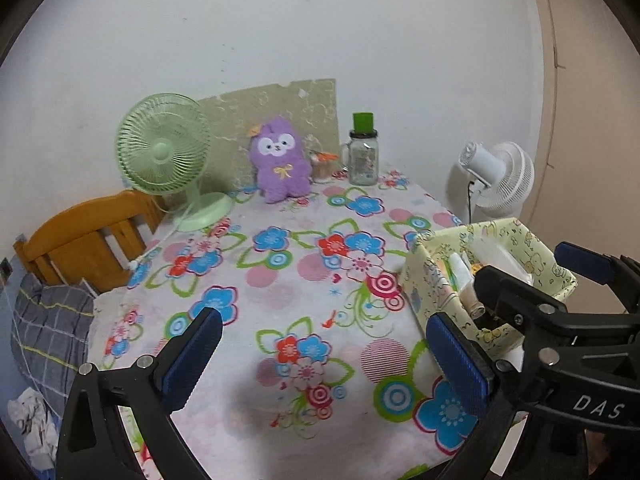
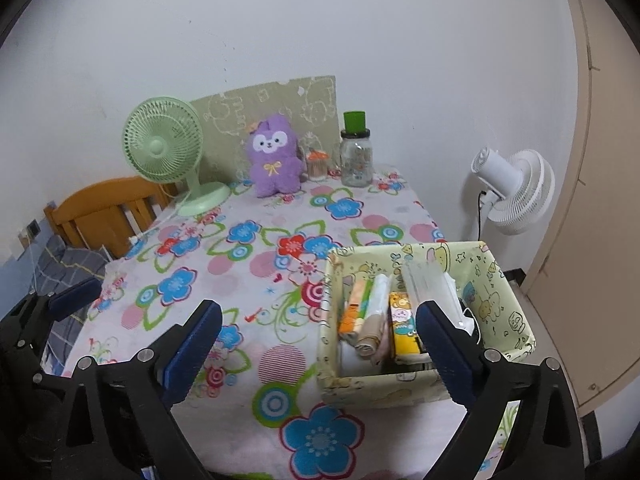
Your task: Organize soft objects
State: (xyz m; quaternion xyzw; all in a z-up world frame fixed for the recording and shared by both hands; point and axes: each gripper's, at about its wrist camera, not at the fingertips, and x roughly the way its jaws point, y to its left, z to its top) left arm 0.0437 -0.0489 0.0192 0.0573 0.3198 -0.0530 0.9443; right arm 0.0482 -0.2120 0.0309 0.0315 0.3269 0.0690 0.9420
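Two open, empty grippers hang over the near edge of the flowered table [image 2: 256, 240]: your left gripper [image 1: 324, 356] spreads its jaws above bare cloth, and your right gripper [image 2: 320, 348] has its jaws wide with one blue pad at the near wall of the yellow fabric box [image 2: 516, 292]. From left to right, watch the green fan [image 2: 162, 148] and its cord at the far left, because a careless reach for the purple plush [image 2: 274, 160], sitting just right of it against the far wall, could snag that cord. Further right, the glass jar [image 2: 356, 160] stands close by and could tip, and the box, already packed with small items, sits near the table's right edge, so a heavy push there could shove it off.
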